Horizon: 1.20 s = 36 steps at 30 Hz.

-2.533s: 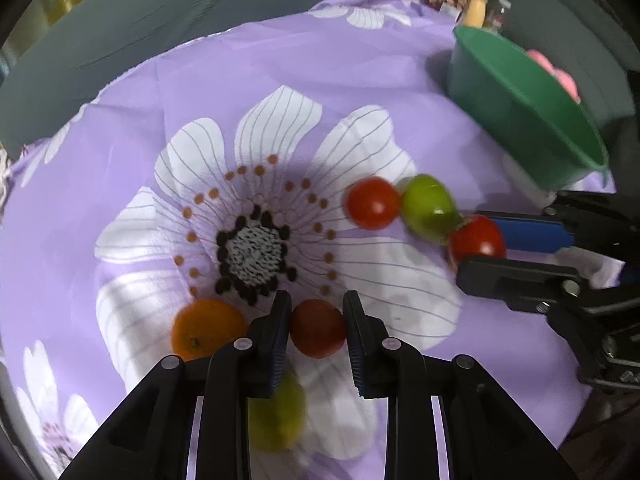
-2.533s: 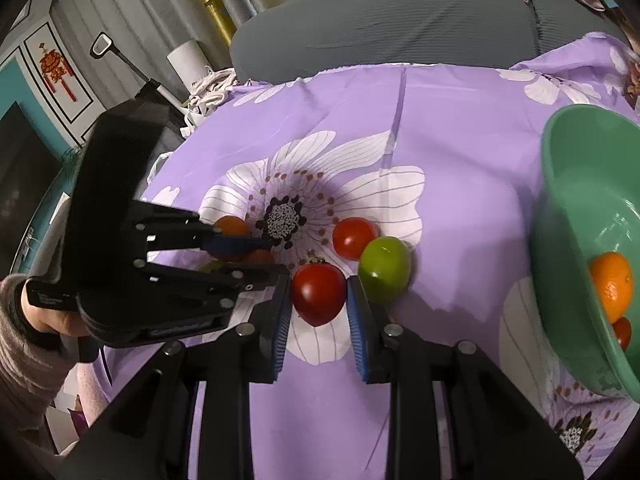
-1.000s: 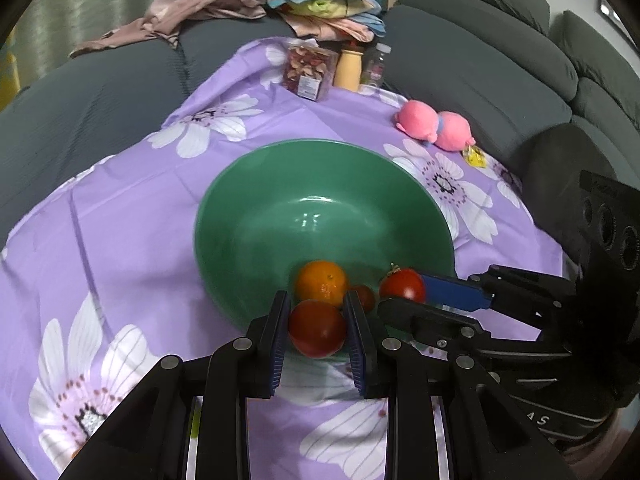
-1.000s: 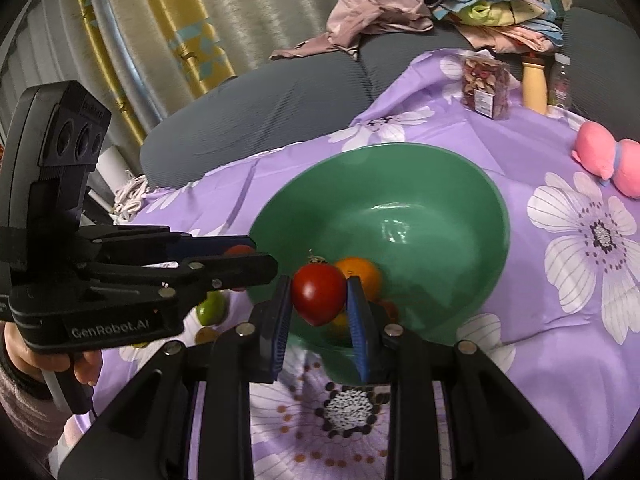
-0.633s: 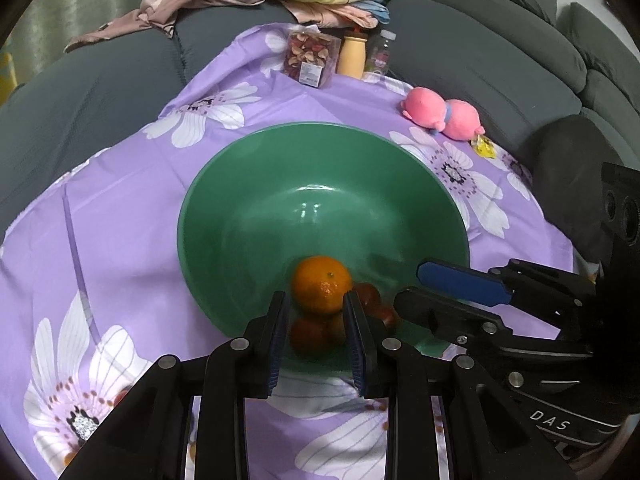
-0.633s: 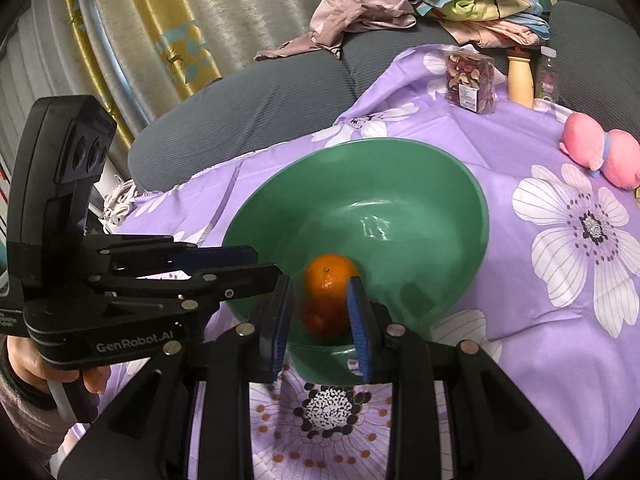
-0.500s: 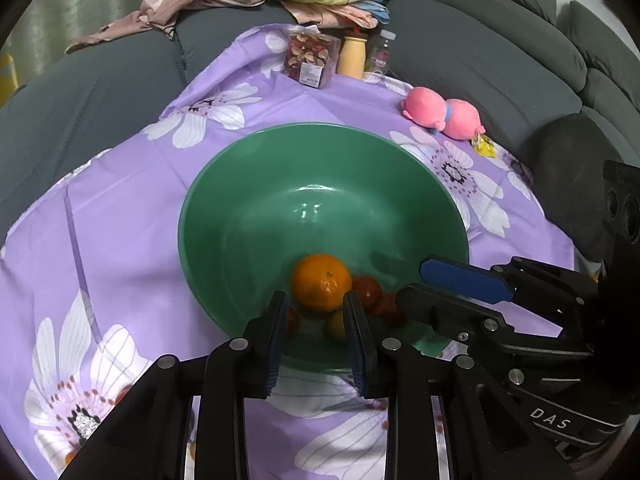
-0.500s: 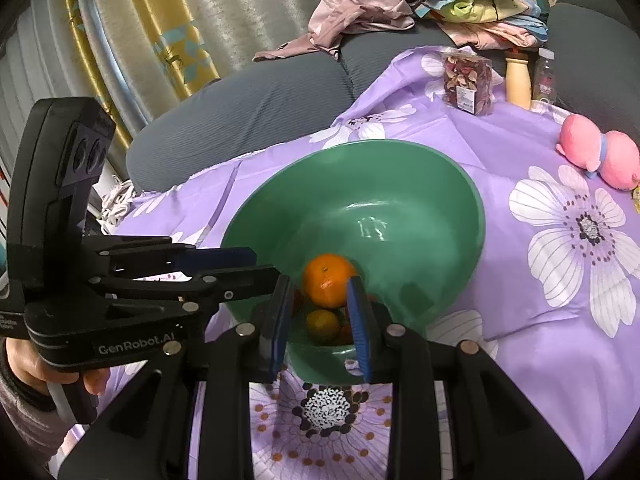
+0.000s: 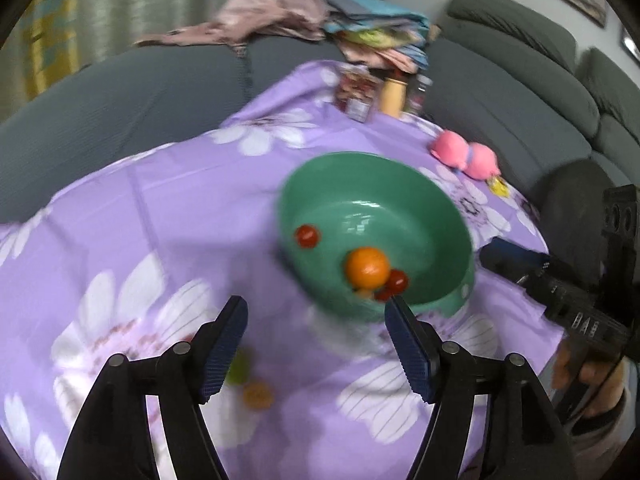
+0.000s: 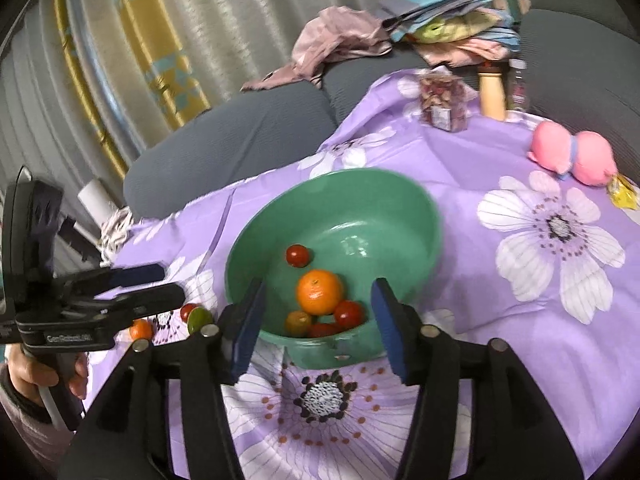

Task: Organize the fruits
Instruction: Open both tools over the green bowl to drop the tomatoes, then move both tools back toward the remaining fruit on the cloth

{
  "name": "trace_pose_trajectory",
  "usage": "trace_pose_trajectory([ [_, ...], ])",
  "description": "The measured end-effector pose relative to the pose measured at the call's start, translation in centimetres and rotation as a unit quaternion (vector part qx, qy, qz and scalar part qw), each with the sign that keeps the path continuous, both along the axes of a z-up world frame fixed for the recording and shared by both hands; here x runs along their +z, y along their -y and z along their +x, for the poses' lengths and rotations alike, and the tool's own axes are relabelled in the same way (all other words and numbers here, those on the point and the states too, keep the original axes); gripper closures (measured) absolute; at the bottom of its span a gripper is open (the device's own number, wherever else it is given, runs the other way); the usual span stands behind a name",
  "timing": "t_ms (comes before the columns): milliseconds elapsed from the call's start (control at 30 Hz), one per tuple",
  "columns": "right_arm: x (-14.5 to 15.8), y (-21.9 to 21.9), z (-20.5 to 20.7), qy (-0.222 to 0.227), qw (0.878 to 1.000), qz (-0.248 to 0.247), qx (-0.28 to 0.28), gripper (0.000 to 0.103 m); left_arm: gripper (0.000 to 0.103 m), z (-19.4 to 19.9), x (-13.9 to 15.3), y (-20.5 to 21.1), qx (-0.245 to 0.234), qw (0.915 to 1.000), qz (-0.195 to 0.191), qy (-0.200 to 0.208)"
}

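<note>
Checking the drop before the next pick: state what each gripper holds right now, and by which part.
Nothing is held. The left gripper and the right gripper have just been opening, and both stand open with nothing between the fingers. The red tomatoes lie in the green bowl.

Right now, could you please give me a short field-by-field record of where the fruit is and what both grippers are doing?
bowl: green bowl on the purple floral cloth
fruit in bowl: orange, red tomatoes and a small yellowish fruit beside it, one red tomato apart
fruit on cloth: small orange, red tomato, green fruit
left gripper: jaws just opened, nothing between them
right gripper: jaws just opened, nothing between them
</note>
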State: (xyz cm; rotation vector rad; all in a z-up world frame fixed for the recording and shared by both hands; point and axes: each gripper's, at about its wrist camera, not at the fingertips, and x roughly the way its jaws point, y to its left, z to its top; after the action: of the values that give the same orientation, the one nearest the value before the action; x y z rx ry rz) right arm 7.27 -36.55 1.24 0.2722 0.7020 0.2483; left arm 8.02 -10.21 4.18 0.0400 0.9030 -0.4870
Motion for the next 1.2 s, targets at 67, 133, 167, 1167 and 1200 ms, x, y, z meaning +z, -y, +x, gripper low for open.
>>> trace_pose_trajectory([
  [67, 0.3, 0.6, -0.5, 0.0, 1.0, -0.004, -0.013, 0.046, 0.032, -0.8, -0.2, -1.9, 0.021, 0.9998, -0.003, -0.004],
  [133, 0.6, 0.8, -0.9, -0.003, 1.0, -0.002, -0.016, 0.046, 0.032, -1.6, -0.7, -3.7, 0.042, 0.999, -0.004, -0.013],
  [167, 0.6, 0.8, -1.1, -0.003, 1.0, 0.0, -0.015, 0.046, 0.032, -2.0, -1.0, -4.4, 0.051, 0.9985, -0.007, -0.019],
  [1167, -2.5, -14.9, -1.9, -0.078, 0.972, -0.096, 0.2, 0.043, 0.032, -9.4, -7.0, -14.1, 0.101, 0.9882, -0.047, -0.105],
  [1200, -2.7, -15.3, -1.8, -0.082, 0.971, -0.097, 0.203, 0.043, 0.032, -9.5, -7.1, -14.3, 0.103, 0.9879, -0.049, -0.105],
])
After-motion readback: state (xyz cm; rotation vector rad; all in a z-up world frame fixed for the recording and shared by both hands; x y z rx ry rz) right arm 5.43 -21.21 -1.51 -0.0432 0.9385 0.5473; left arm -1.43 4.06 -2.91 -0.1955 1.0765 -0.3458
